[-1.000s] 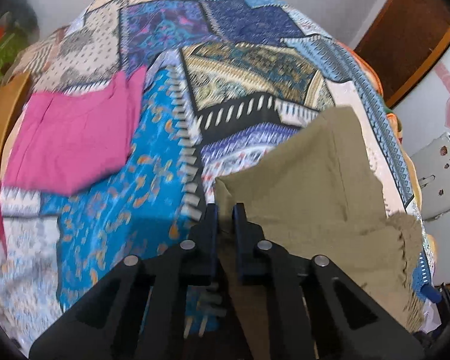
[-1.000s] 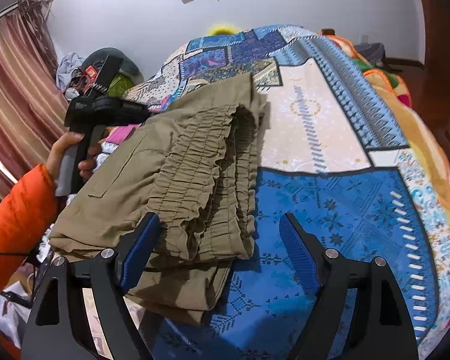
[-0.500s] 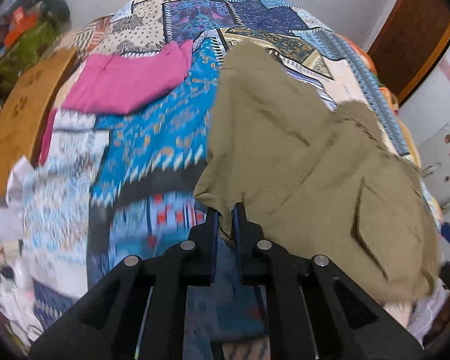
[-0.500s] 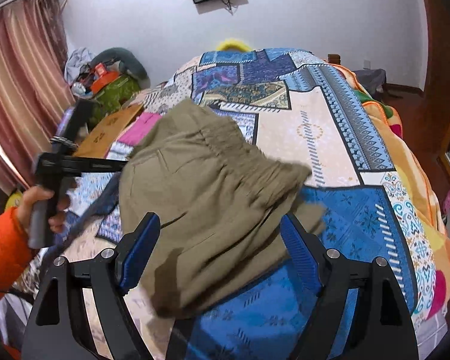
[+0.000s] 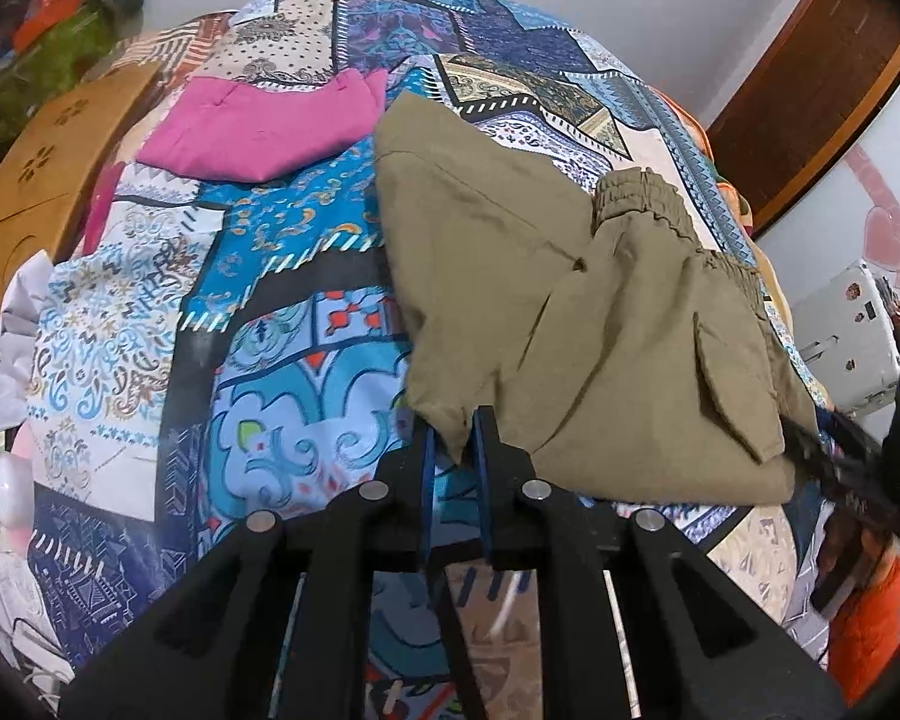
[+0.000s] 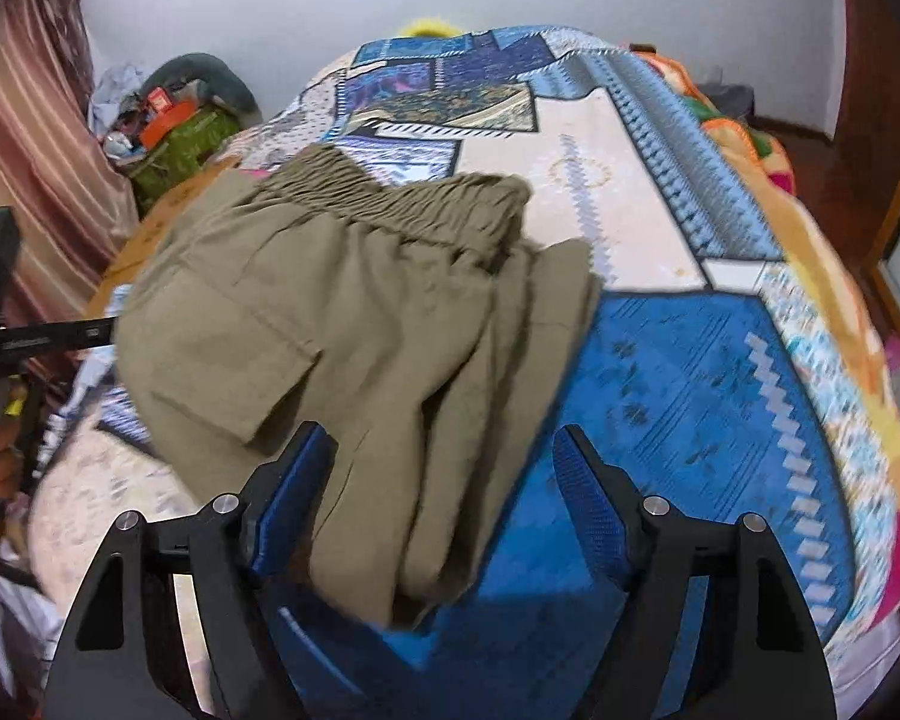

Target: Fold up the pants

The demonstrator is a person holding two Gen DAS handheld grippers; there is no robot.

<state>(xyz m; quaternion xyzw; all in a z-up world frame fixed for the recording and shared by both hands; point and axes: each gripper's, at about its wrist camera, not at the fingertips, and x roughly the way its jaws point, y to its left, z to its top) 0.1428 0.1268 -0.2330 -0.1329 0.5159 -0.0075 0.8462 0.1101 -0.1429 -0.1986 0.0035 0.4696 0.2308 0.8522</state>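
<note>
Pants [image 5: 576,324] are olive-khaki and sit bunched into a rough fold on the patchwork bedspread [image 5: 306,324], elastic waistband [image 6: 390,198] toward the far end, with a patch pocket on the top layer. The left gripper [image 5: 450,438] has its fingers pinched narrow on one near corner of the fabric, so that corner is pulled up into a small peak. The right gripper [image 6: 444,468] hangs just above the near edge of the pile with its fingers spread wide, holding nothing.

So my read is we're mid-fold, with the left side carrying a corner and the right side not helping yet. To do this bit well I'd get the right fingers onto the matching near corner at the same height, so both corners travel together. One-corner pulls drag the cloth on the diagonal, and the layers near the right gripper already look staggered and loose. Grab all the layers, not just the top one, or the bottom slides out.

Keep the lift low and lay the edge down square with the waistband. Also watch the folded pink garment [image 5: 264,132] just beside the far corner of the pants, so nothing drags onto it.
</note>
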